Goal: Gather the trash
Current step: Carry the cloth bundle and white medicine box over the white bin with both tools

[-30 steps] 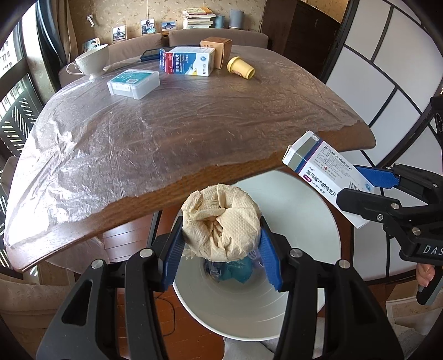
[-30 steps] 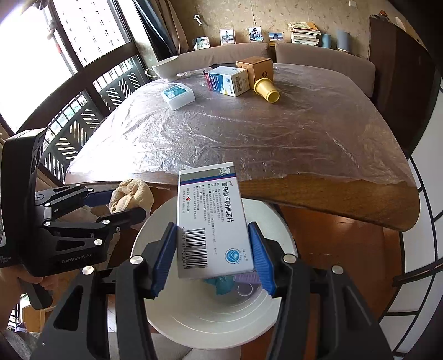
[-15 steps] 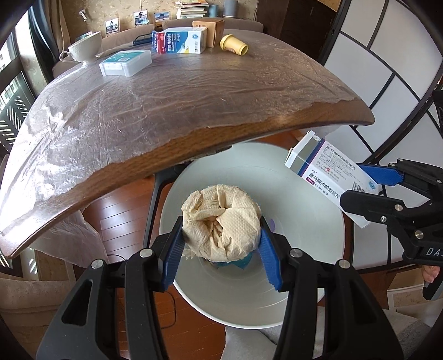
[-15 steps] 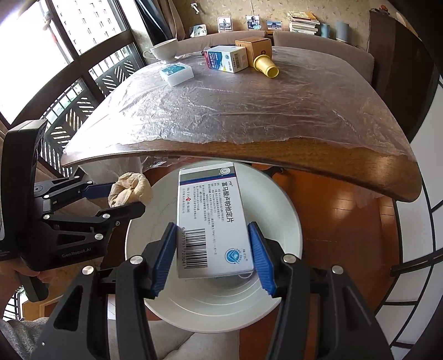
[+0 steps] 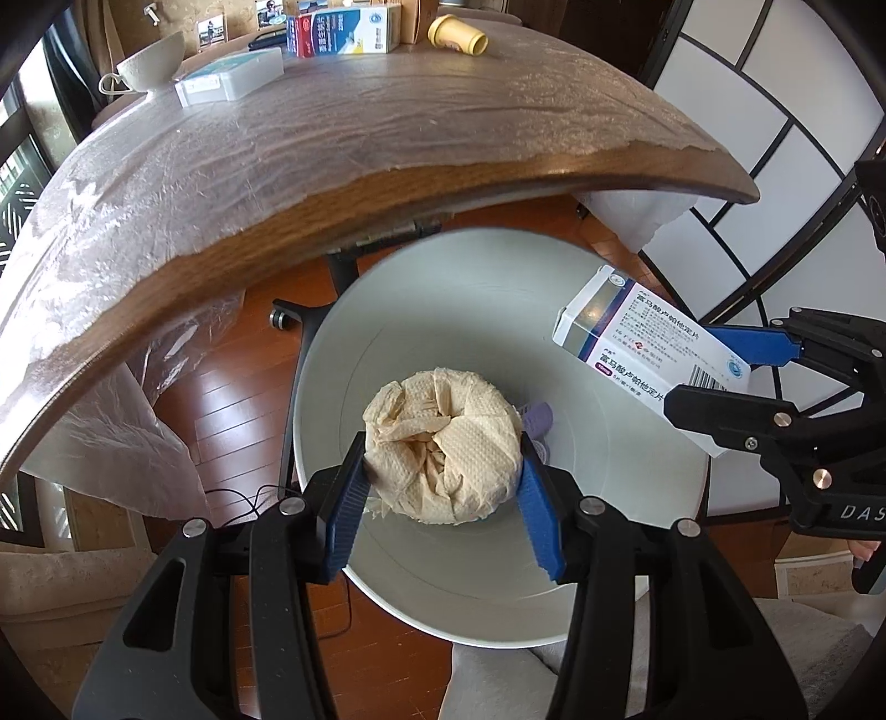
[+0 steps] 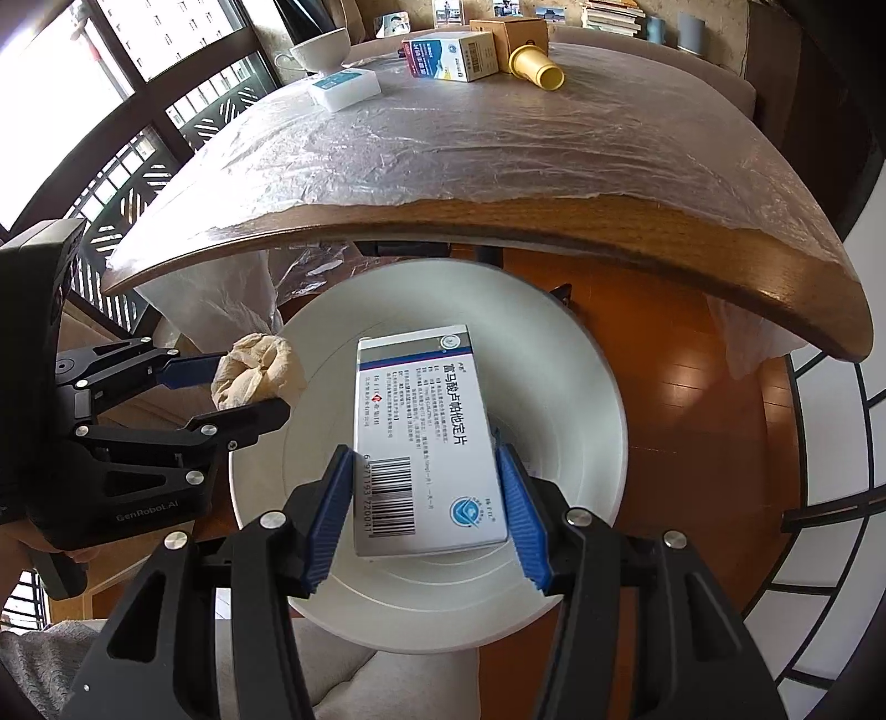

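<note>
The left gripper (image 5: 443, 490) clamps a crumpled paper towel wad (image 5: 443, 443), beige, soft and embossed, over the white bin (image 5: 626, 565), a smooth round plastic tub on the wooden floor below the table edge. Further right, the right gripper (image 6: 423, 512) pinches a flat, stiff medicine carton (image 6: 426, 443) by its long sides, also above the bin's mouth. Neither piece is dropped yet; a little trash seems to lie at the bottom. Left on the film-covered table (image 6: 498, 166) are a yellow cup (image 6: 537, 66) on its side and several boxes (image 6: 448, 52), so collection looks partway done.
</note>
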Tool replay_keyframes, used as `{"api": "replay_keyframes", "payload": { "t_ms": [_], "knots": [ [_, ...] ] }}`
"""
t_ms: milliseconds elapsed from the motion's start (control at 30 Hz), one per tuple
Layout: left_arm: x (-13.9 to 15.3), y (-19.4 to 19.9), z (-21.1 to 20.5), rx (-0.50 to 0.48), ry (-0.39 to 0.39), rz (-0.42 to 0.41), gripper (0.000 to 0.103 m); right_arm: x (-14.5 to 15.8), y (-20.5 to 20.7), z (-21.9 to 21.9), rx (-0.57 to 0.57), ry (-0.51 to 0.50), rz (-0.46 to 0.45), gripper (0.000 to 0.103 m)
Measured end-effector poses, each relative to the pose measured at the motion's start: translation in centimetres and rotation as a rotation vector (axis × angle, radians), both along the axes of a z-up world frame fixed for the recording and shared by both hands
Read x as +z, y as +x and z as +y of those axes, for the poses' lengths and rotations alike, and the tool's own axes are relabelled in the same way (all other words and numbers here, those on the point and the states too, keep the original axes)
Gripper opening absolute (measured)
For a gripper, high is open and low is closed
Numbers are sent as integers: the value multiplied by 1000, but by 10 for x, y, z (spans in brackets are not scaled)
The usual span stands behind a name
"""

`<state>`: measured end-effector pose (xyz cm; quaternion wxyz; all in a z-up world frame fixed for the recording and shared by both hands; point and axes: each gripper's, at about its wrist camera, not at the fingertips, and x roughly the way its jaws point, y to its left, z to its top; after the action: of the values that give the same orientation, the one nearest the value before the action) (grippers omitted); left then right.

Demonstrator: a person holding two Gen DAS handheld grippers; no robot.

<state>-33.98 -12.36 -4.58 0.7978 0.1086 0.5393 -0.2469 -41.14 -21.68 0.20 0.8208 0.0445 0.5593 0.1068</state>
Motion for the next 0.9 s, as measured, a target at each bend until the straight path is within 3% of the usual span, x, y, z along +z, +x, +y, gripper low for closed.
{"api": "replay_keyframes", "payload": {
  "t_ms": [900],
  "knots": [
    [-40, 5, -17, -6, 63, 83, 52, -40, 19, 5, 11, -20, 86, 52]
  ]
}}
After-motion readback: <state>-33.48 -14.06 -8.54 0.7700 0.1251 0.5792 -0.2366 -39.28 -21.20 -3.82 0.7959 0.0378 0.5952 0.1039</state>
